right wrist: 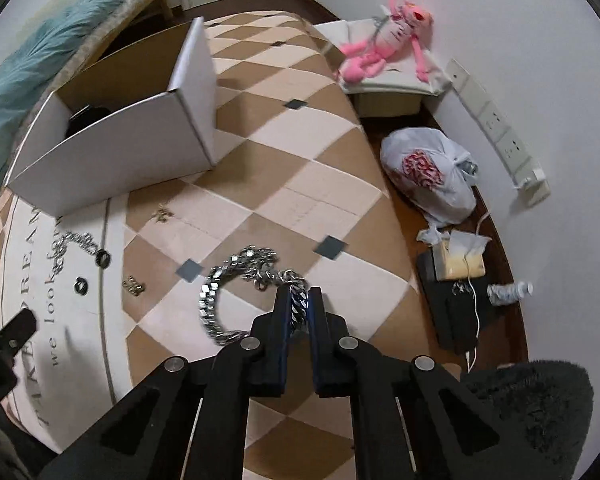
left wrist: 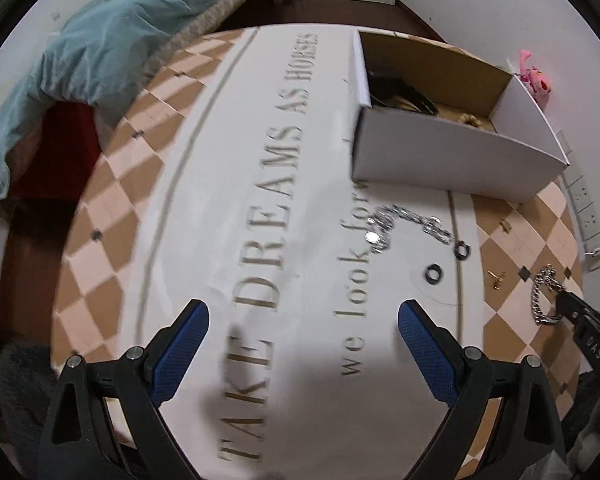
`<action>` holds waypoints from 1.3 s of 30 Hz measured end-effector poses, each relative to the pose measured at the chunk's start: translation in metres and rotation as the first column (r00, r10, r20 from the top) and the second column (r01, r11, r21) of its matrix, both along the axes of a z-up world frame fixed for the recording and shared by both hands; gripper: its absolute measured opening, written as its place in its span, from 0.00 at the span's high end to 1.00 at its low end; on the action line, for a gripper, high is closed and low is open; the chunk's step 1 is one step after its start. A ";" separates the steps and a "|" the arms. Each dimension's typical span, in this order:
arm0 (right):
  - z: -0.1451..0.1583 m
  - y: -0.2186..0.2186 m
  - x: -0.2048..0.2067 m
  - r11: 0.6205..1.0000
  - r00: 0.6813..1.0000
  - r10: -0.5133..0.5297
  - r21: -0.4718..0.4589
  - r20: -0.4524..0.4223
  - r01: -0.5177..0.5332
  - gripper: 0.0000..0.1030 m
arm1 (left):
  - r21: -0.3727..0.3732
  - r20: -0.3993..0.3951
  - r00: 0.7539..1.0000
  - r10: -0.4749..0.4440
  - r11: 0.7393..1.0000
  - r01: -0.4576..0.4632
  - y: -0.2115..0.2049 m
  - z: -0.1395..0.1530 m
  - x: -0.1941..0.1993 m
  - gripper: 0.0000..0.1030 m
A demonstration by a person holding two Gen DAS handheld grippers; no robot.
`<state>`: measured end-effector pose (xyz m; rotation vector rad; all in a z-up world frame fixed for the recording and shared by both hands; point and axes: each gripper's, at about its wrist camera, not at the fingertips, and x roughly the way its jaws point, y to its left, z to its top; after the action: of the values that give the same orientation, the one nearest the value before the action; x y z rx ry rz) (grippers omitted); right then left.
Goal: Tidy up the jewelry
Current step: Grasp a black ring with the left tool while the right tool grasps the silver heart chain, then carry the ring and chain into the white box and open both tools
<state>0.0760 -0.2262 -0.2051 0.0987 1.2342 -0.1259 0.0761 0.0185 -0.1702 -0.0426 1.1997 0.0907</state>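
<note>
**Inspector:** On the checkered right-hand part of the mat (right wrist: 284,168), near its front edge, lies the heavy silver chain (right wrist: 220,300). The right gripper (right wrist: 298,300) has its tongs narrowed onto one end of it, with links showing between the pads.

**Assistant:** Handling?

**Inspector:** By my judgement it is dense for its size, limp, with hard slick links. It will likely sag and swing from a single hold. The grip sits at one end; a hold nearer the middle would probably hang more evenly.

**Assistant:** Left side?

**Inspector:** The left gripper (left wrist: 304,344) hovers over the lettered white band, tongs wide, holding nothing. A finer chain (left wrist: 404,226) lies tangled beyond it, just before the white box (left wrist: 440,160), with two black rings (left wrist: 434,274) beside it and small gold pieces (right wrist: 134,285) nearby. These are light and easily scattered.

**Assistant:** Surface and room?

**Inspector:** The mat looks flat and slightly grippy. The box stands open at the far edge, dark items already inside. A teal quilt (left wrist: 100,52) lies to the left; a pink plush toy (right wrist: 384,36) and a plastic bag (right wrist: 428,172) sit off the right edge.
</note>
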 end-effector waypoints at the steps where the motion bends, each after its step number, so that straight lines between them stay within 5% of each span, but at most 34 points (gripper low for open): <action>1: 0.000 -0.001 0.000 1.000 1.000 0.002 0.014 0.003 -0.002 0.92 | -0.013 -0.001 1.000 -0.010 1.000 0.010 -0.004 -0.002 0.000 0.06; 9: 0.013 -0.018 0.002 0.998 0.999 -0.038 0.050 0.031 0.036 0.92 | -0.041 0.006 0.996 -0.086 0.995 0.086 -0.039 -0.007 0.010 0.08; 16: 0.011 -0.021 0.004 0.998 0.999 -0.044 0.052 0.018 0.043 0.92 | -0.022 0.002 0.987 -0.163 0.986 0.163 -0.065 -0.010 0.014 0.53; 19: 0.009 -0.020 0.004 0.998 0.999 -0.041 0.049 0.011 0.040 0.92 | -0.018 0.023 0.980 -0.196 0.980 0.197 -0.073 -0.009 0.015 0.82; 21: 0.008 -0.020 0.004 0.998 0.999 -0.037 0.049 0.009 0.037 0.92 | -0.023 0.026 0.978 -0.209 0.978 0.209 -0.075 -0.008 0.016 0.90; 30: 0.034 -0.010 0.000 0.997 0.999 0.010 0.073 0.052 -0.013 0.92 | -0.011 0.071 0.974 -0.215 0.976 0.216 -0.071 0.003 0.018 0.90; 39: 0.091 0.005 0.003 0.986 0.986 0.077 0.138 0.149 -0.098 0.92 | -0.026 0.189 0.958 -0.214 0.974 0.223 -0.065 0.057 0.012 0.90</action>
<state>0.0792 -0.2211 -0.1140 0.1762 1.1010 0.0470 0.0884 -0.0460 -0.1137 0.0399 1.0133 -0.1341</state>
